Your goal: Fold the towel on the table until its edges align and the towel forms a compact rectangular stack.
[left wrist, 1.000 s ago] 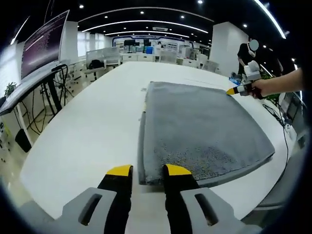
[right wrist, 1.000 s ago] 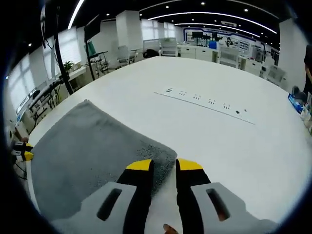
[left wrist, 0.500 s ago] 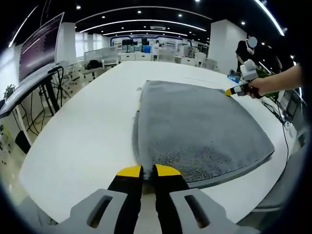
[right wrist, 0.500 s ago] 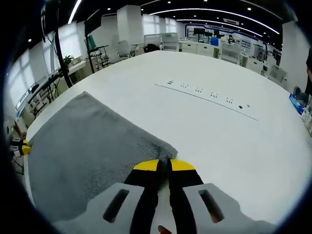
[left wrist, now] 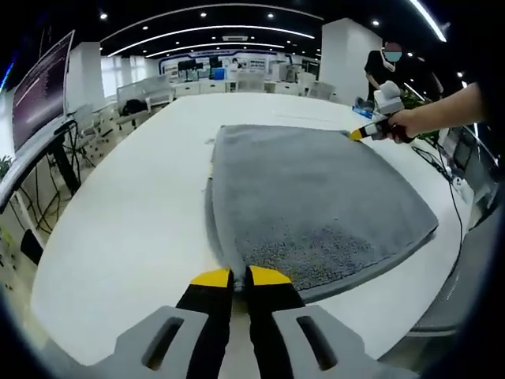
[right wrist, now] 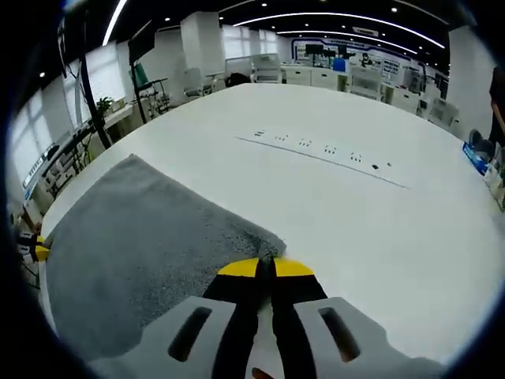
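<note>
A grey towel point(left wrist: 316, 197) lies spread flat on the white table point(left wrist: 126, 213). My left gripper point(left wrist: 232, 278) is shut on the towel's near left corner, where the edge bunches up slightly. In the right gripper view the same towel point(right wrist: 142, 245) stretches away to the left, and my right gripper point(right wrist: 265, 268) is shut on its corner. In the left gripper view the right gripper point(left wrist: 371, 130), held by a person's hand, pinches the towel's far right corner. The left gripper point(right wrist: 31, 249) shows at the far left edge of the right gripper view.
A row of small dark sockets point(right wrist: 323, 150) is set into the table beyond the towel. Desks, chairs and a large monitor point(left wrist: 39, 87) stand around the table. A person in dark clothes point(left wrist: 394, 71) stands behind the right hand. A cable point(left wrist: 450, 189) runs along the table's right edge.
Both grippers went from open around the towel's corners to shut on them. The towel's near left edge has bunched a little, and both views have shifted slightly.
</note>
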A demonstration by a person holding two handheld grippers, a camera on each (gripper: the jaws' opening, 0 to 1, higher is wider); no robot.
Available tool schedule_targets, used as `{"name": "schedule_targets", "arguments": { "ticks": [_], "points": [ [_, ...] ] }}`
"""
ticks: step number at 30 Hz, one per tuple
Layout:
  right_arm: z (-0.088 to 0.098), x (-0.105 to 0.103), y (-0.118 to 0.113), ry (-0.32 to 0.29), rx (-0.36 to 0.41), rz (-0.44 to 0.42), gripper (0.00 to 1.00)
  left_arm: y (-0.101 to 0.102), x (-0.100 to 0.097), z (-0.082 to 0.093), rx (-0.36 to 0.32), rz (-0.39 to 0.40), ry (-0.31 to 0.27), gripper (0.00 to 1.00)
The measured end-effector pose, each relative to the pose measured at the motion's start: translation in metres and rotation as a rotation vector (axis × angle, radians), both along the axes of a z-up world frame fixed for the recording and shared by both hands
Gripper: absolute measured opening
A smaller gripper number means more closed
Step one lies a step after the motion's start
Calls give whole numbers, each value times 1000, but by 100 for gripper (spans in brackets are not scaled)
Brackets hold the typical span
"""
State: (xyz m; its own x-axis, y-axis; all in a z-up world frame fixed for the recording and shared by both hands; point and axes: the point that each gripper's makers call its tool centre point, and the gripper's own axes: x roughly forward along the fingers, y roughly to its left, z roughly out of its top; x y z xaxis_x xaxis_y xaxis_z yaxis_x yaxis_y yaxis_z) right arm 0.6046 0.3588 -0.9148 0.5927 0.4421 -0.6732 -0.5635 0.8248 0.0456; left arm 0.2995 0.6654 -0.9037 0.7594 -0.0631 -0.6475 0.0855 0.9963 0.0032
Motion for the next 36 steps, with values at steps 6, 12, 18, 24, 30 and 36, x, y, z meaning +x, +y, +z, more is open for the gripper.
{"name": "schedule_targets", "arguments": {
  "ticks": [6,12,18,24,30,36],
  "points": [
    [-1,8,-36,2,-39,-8,2,-27,12,-2,48,-126,10,7],
    [2,6,-70,19,-66,-57,2,-58,25,-7,16,-200,21,7],
    [5,4,-105,22,-115,-60,2,-99,29,-10,5,-297,19,7],
    [7,5,-137,30,-138,-66,2,-137,29,-12,-11,-367,27,7],
    [6,11,-161,33,-141,-75,2,-168,27,-11,-13,-425,31,7],
    [6,12,-164,19,-119,-79,2,-173,27,-11,-15,-422,32,7]
  ]
}}
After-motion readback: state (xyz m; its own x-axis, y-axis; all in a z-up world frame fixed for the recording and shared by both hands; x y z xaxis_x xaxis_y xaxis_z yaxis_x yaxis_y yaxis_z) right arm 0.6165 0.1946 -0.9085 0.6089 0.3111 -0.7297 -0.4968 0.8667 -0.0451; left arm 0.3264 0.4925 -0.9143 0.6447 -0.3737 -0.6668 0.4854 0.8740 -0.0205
